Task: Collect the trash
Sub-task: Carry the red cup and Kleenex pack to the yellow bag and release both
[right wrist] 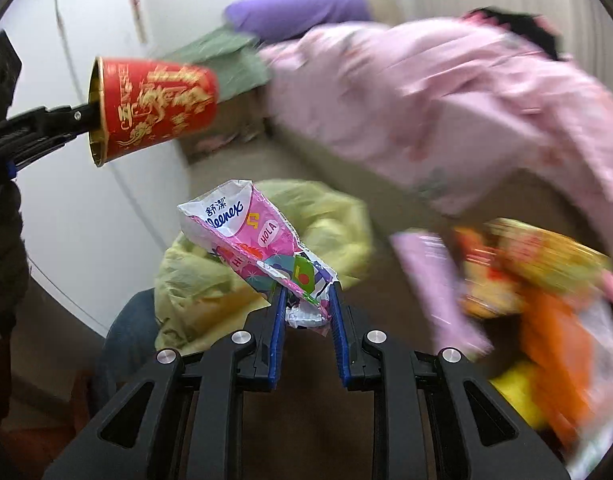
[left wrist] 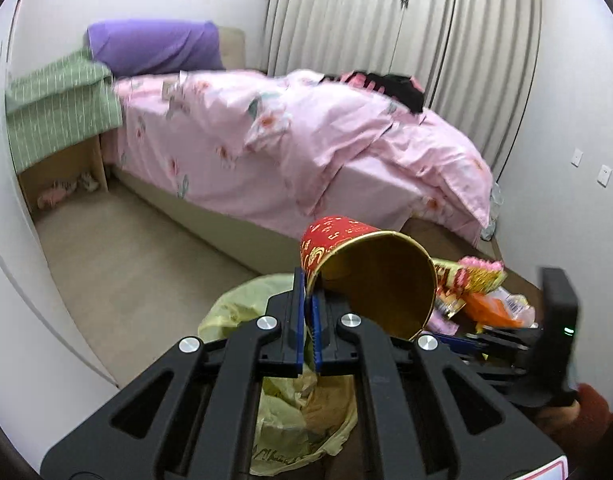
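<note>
My left gripper (left wrist: 308, 300) is shut on the rim of a red paper cup (left wrist: 346, 256) with gold print and a gold inside, held on its side above a yellow-green trash bag (left wrist: 234, 304). From the right wrist the same cup (right wrist: 154, 108) hangs at the upper left on the left gripper's fingers (right wrist: 46, 120). My right gripper (right wrist: 304, 300) is shut on a crumpled pink and white Kleenex tissue wrapper (right wrist: 246, 232), above the trash bag (right wrist: 338, 224). More wrappers (right wrist: 538, 280), orange, yellow and pink, lie blurred at the right.
A bed with a pink floral duvet (left wrist: 306, 140) fills the back, with a purple pillow (left wrist: 154, 48) and green striped bedding (left wrist: 58, 104). Beige floor (left wrist: 126, 256) lies at the left. A person's knee in jeans (right wrist: 126, 332) is beside the bag. Snack wrappers (left wrist: 478, 292) lie right.
</note>
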Motion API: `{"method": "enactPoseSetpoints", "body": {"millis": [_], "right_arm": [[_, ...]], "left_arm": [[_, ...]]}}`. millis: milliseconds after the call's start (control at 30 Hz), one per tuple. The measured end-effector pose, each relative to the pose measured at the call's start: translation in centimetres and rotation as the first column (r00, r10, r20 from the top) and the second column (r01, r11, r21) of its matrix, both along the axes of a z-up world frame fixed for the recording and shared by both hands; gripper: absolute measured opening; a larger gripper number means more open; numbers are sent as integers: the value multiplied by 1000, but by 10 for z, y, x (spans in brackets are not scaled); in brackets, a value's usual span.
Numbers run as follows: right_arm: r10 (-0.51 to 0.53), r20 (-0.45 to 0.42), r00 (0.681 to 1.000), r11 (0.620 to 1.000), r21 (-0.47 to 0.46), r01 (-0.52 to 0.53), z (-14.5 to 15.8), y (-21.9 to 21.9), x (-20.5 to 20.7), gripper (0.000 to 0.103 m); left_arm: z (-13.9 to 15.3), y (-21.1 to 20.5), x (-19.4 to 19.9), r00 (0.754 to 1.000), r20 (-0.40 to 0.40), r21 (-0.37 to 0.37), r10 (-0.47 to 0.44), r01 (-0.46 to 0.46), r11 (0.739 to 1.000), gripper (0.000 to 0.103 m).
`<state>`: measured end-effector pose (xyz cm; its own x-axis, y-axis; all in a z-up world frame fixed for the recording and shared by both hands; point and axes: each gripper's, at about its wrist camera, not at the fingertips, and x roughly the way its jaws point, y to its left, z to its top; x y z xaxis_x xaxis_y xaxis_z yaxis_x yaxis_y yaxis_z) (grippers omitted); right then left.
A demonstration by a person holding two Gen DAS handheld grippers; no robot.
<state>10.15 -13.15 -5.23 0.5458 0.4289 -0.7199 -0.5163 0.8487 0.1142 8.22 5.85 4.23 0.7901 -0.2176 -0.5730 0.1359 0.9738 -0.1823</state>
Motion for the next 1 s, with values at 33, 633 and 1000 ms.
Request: {"method": "enactPoseSetpoints", "body": {"millis": [33,633,1000], "right_arm": [[33,-22,999,999,-6,-33,-8,14,11,21],[149,-116,982,984,-84,-159,-56,63,75,21],[79,33,996,994,-81,-76,-23,28,29,46]], "left_arm": [[-12,1,5,1000,-24,1,-5,5,1000,3],[-157,35,47,943,-332,3,27,-27,1000,6],[-100,59,27,976,-189,-46,105,-115,992,58]]}}
